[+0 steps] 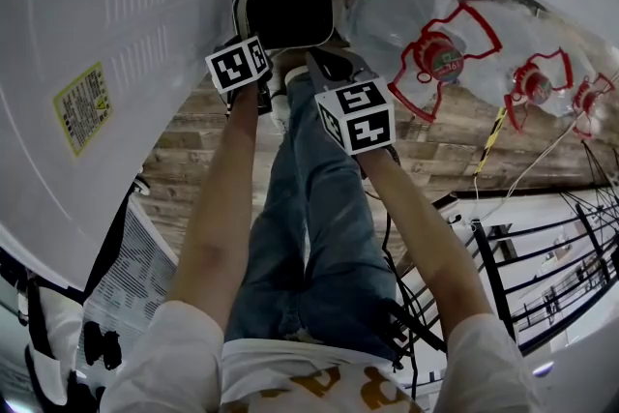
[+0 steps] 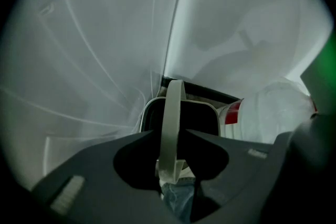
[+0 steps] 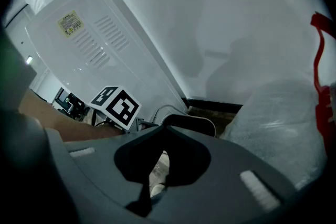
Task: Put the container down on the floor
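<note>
Left of both sets of fingers stands the largest item, a tall white ribbed appliance panel with a yellow label [image 1: 116, 53]. Beneath and ahead of the fingers runs the brown wood-plank floor [image 1: 189, 150], which meets a white wall. Right of the fingers lie clear plastic water jugs with red carry handles [image 1: 401, 10], close beside the task object.

Directly ahead of the fingertips we log the dark rounded-rectangular container with a pale rim [image 1: 285, 14]. It is tucked into the corner between panel and jugs, mouth facing up. Its pale curved strap handle [image 2: 172, 107] rises upright from the rim and passes between the fingers of the left gripper [image 2: 171, 139], which are clamped on it. The right gripper [image 3: 167, 127] sits just beside the container's near edge. Its fingers are closed tip to tip, and we see nothing caught between them.

Progress, our judgement: the container is low, at floor level or just above. We cannot tell whether its base touches the planks. Carrying looks essentially finished. Remaining: confirm the base rests flat, part the left fingers off the handle, and draw the gripper clear.
</note>
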`<state>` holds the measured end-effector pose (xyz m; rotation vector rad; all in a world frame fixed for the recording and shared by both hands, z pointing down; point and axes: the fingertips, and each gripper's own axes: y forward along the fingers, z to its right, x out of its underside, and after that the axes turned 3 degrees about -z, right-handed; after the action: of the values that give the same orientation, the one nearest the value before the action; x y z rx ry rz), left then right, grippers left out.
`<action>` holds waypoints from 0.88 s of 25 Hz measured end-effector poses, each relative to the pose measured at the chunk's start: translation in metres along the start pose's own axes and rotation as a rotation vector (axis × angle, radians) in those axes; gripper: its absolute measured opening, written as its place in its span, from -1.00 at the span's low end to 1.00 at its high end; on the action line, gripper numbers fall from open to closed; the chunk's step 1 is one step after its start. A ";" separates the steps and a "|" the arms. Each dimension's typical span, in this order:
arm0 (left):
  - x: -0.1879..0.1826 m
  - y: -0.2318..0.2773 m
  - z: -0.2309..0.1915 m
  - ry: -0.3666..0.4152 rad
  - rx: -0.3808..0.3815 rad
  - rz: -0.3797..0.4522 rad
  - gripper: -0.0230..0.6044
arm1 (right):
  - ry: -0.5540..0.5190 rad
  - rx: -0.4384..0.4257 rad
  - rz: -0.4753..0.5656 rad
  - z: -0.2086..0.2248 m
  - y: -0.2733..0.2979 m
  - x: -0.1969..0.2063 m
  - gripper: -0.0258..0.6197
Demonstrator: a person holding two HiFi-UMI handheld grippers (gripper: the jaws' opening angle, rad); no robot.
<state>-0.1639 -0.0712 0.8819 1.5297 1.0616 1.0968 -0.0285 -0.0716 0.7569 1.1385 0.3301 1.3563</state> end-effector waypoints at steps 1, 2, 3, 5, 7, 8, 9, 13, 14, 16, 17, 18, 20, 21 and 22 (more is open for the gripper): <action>0.000 -0.002 -0.002 0.002 -0.010 0.005 -0.56 | 0.000 0.003 0.002 0.000 -0.001 -0.001 -0.84; -0.001 -0.004 -0.004 0.002 -0.018 0.009 -0.56 | -0.001 0.005 0.004 0.000 -0.003 -0.002 -0.84; -0.001 -0.007 -0.006 0.000 -0.023 0.013 -0.56 | -0.004 0.006 0.005 0.000 -0.005 -0.003 -0.84; -0.004 -0.012 -0.010 0.000 -0.031 0.020 -0.56 | -0.017 0.008 0.011 -0.001 -0.009 -0.006 -0.84; -0.006 -0.018 -0.010 0.016 -0.041 0.022 -0.56 | -0.048 0.025 0.027 0.000 -0.014 -0.012 -0.84; -0.006 -0.021 -0.009 0.025 -0.047 0.024 -0.56 | -0.077 0.040 0.038 -0.001 -0.017 -0.015 -0.84; -0.006 -0.024 -0.008 0.032 -0.052 0.026 -0.56 | -0.107 0.054 0.046 -0.002 -0.019 -0.018 -0.84; -0.007 -0.034 -0.001 0.032 -0.047 0.033 -0.56 | -0.130 0.053 0.066 -0.012 -0.025 -0.026 -0.84; -0.008 -0.036 0.002 0.031 -0.042 0.036 -0.56 | -0.124 0.050 0.072 -0.014 -0.027 -0.028 -0.84; -0.010 -0.044 0.006 0.030 -0.034 0.044 -0.57 | -0.105 0.036 0.091 -0.017 -0.033 -0.034 -0.84; -0.011 -0.049 0.007 0.035 -0.034 0.051 -0.57 | -0.096 0.027 0.102 -0.020 -0.036 -0.036 -0.84; -0.013 -0.054 0.008 0.043 -0.034 0.060 -0.59 | -0.091 0.022 0.112 -0.021 -0.040 -0.039 -0.84; -0.019 -0.065 0.012 0.059 -0.029 0.077 -0.62 | -0.101 0.032 0.123 -0.022 -0.046 -0.046 -0.84; -0.021 -0.070 0.014 0.067 -0.026 0.086 -0.65 | -0.107 0.041 0.123 -0.021 -0.050 -0.048 -0.84; -0.024 -0.075 0.017 0.074 -0.025 0.096 -0.69 | -0.110 0.049 0.124 -0.020 -0.053 -0.050 -0.84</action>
<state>-0.1622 -0.0843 0.8023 1.5442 1.0294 1.2363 -0.0249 -0.0964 0.6857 1.2868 0.2173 1.3930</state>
